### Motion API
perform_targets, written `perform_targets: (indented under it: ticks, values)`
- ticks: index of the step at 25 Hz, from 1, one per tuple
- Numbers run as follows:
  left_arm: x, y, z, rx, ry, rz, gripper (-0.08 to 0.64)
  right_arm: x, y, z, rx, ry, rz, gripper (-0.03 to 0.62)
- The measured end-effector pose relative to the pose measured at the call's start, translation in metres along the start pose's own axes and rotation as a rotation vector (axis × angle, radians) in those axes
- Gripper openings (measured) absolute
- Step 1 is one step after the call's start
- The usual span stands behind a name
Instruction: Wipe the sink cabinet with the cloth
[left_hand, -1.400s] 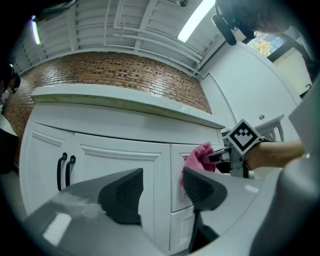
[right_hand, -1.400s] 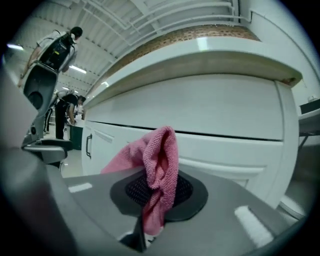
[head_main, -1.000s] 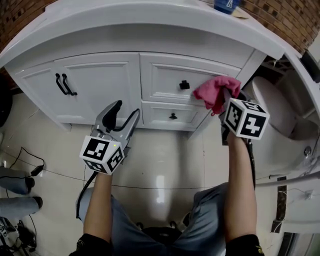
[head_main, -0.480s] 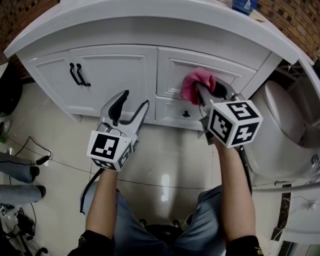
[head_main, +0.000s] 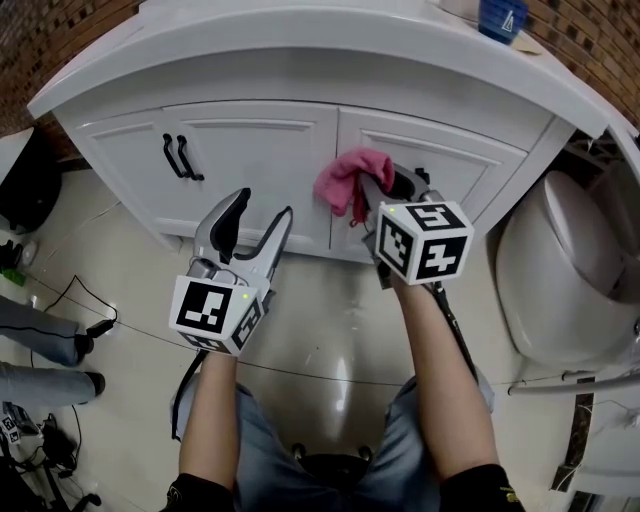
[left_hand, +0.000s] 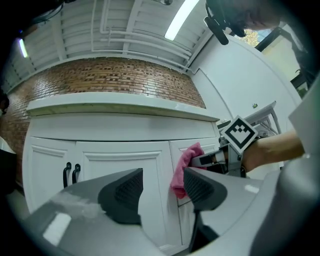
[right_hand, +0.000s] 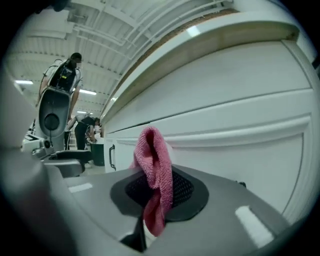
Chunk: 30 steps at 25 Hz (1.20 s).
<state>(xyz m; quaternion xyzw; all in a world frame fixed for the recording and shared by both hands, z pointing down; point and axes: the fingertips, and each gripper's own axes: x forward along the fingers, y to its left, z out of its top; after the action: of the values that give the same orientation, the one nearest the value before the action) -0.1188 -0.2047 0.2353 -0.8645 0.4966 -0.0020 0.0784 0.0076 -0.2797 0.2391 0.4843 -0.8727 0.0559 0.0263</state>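
R gripper (head_main: 368, 196) tight on pink cloth (head_main: 338, 180) at white cabinet (head_main: 255, 160); L gripper (head_main: 262, 208) jaws apart, empty; brick wall (left_hand: 115, 80)

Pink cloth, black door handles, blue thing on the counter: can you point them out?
pink cloth (head_main: 345, 182): head view, middle of the bunched fabric.
black door handles (head_main: 186, 159): head view, the right handle's bar.
blue container (head_main: 503, 17): head view, its side wall.

Bathroom mock-up inside a large hall: a white sink cabinet (head_main: 250, 170) and toilet (head_main: 560, 280) stand against a brick wall (left_hand: 110, 80) on a glossy tiled floor (head_main: 120, 265), beneath a ribbed metal roof (left_hand: 80, 30) with strip lights (left_hand: 181, 21); cables (head_main: 93, 327) trail at the floor's left edge.
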Motion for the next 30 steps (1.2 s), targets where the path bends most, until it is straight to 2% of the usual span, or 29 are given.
perform_targets:
  ticks: [4,10,14,17,20,22,25,28,30]
  values:
    - [0.002,-0.003,-0.004,0.013,0.017,-0.014,0.253,-0.005,-0.019,-0.004,0.083,0.008,-0.063,0.035]
    - [0.013,-0.006,-0.015,0.003,0.027,-0.04,0.253,-0.052,-0.073,0.006,0.028,0.066,-0.195,0.035]
    - [0.025,-0.024,-0.025,0.014,0.034,-0.081,0.253,-0.088,-0.112,-0.002,0.054,0.107,-0.279,0.035]
    - [0.037,-0.044,-0.029,0.008,0.037,-0.117,0.253,-0.124,-0.149,-0.005,0.05,0.127,-0.403,0.035]
    - [0.043,-0.058,-0.028,0.0,0.028,-0.144,0.253,-0.161,-0.192,-0.011,0.105,0.124,-0.534,0.035]
    - [0.043,-0.062,-0.029,0.002,0.031,-0.147,0.253,-0.177,-0.21,-0.018,0.132,0.126,-0.586,0.035]
    - [0.044,-0.06,-0.03,0.002,0.033,-0.136,0.253,-0.181,-0.214,-0.023,0.148,0.128,-0.585,0.035]
    - [0.043,-0.053,-0.026,-0.029,0.021,-0.113,0.253,-0.16,-0.19,-0.019,0.19,0.088,-0.515,0.035]
    - [0.04,-0.048,-0.025,-0.031,0.02,-0.099,0.253,-0.14,-0.159,-0.006,0.198,0.032,-0.452,0.035]
